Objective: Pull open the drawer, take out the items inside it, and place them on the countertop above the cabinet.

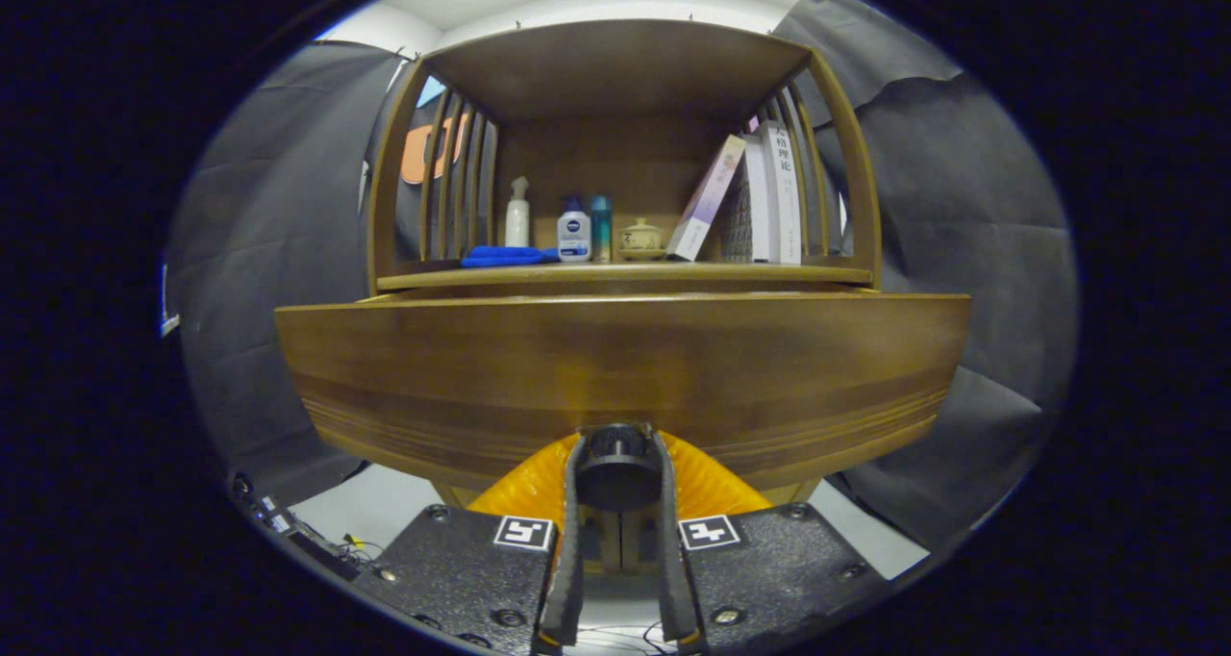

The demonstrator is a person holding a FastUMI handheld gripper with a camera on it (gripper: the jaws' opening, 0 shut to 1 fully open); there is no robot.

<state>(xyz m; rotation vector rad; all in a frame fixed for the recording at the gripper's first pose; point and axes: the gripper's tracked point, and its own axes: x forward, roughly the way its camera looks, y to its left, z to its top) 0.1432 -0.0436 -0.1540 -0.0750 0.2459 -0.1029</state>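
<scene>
The claw [617, 464] was clamped on the drawer's dark round knob [615, 456], one finger pressing each side of it, so the grip looked solid. The drawer [615, 377] front sat right ahead of the fingers, standing proud of the cabinet, so I'd guess it was already partly out. Solid wood, so probably a bit heavy and stiff on its runners; a straight pull on the knob seemed the way to go, since a small round knob could slip or twist out sideways. Couldn't see what was inside the drawer. Up on the worktop [615, 273] there were already bottles [574, 233], a blue cloth [508, 256], a small pot [641, 239] and books [760, 199].
</scene>
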